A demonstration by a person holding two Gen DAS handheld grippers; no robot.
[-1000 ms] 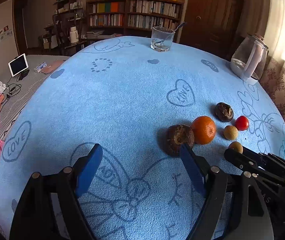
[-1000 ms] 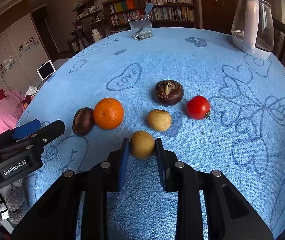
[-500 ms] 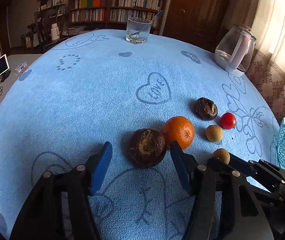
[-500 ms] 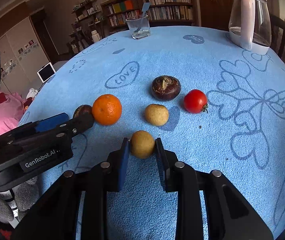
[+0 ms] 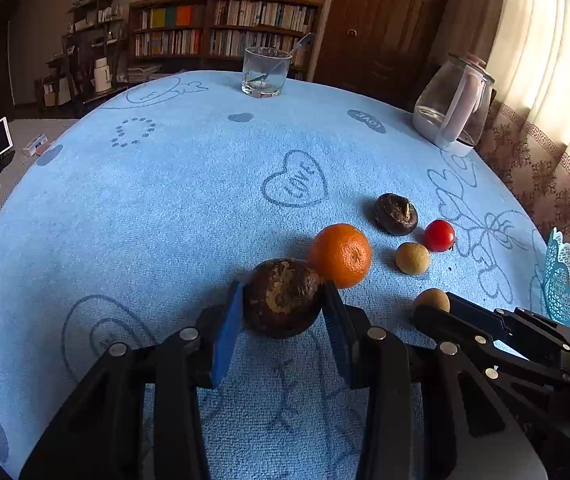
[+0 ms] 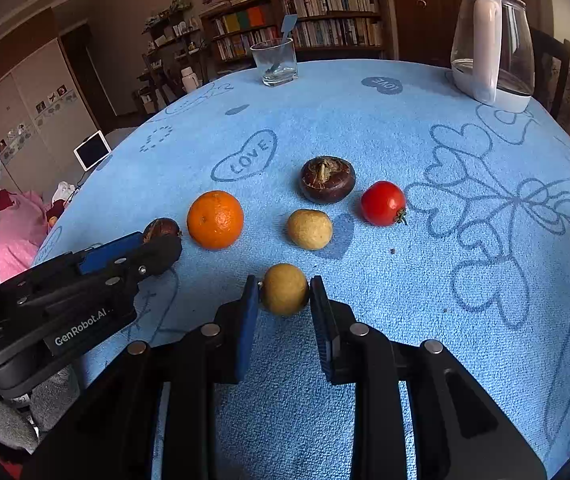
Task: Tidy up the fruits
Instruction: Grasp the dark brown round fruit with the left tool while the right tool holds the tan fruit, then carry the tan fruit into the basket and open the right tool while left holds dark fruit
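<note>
- The left hand-held gripper [image 5: 283, 300] is closed on a dark brown fruit [image 5: 282, 298] low over the blue table [image 5: 165, 208]. The fruit is round with no clear long axis; its pale, rough scar faces the camera.
- The right hand-held gripper [image 6: 284, 290] clamps a small tan fruit [image 6: 284, 289], both blue pads touching its sides. It is near-spherical, matte and speckled.
- Whether either held fruit touches the cloth cannot be told.
- From the right wrist view, the dark brown fruit is mostly hidden behind the left gripper's finger.
- From the left wrist view, the tan fruit is half covered by the right gripper's finger.
- Loose on the table: an orange [image 5: 340, 255] just beside the dark fruit, a second dark fruit [image 6: 327, 179] with its stem stub up, another tan fruit [image 6: 309, 229], and a glossy red tomato [image 6: 383, 203] with its calyx pointing right.
- A glass [image 6: 275, 62] and a clear jug [image 6: 492, 42] stand at the far edge.
</note>
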